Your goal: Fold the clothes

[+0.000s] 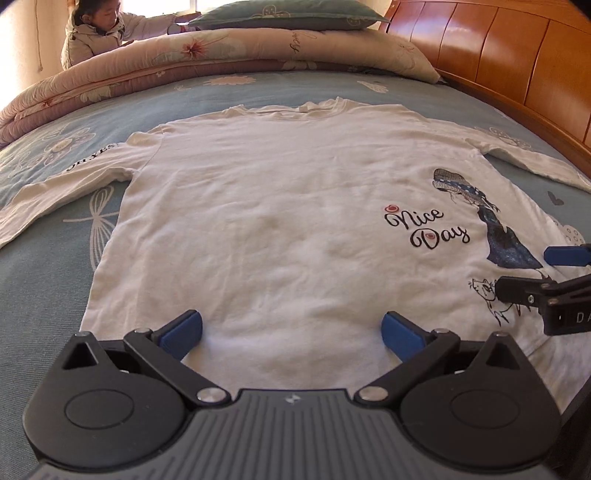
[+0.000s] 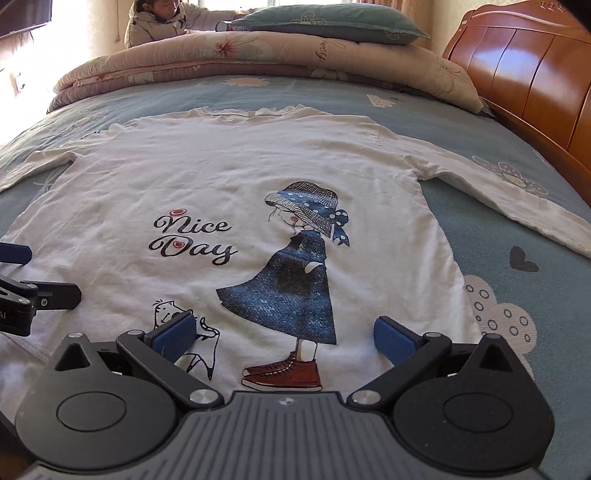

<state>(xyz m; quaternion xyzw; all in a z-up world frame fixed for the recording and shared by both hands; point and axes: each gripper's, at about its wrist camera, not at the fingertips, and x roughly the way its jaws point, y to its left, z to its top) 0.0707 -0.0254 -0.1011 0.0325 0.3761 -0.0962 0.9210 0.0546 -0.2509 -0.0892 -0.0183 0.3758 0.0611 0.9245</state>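
Shirt is lying flat on the bed, print up. Both tools, left and right, are hovering with fingers apart at the six o'clock hem; each should be pinching a hem corner squarely before lifting.

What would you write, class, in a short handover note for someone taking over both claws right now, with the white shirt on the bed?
Left claw: open, holding nothing, over the shirt's hem, left of the print.
Right claw: open, holding nothing, over the hem at the printed girl's shoes.
White long-sleeved shirt: flat on the blue bedsheet, print side up, collar away from the claws, both sleeves spread outward.
Folded quilt and pillow lie beyond the collar.
Done: shirt laid out.
Left: every fold; no fold is visible yet, sleeves or body.
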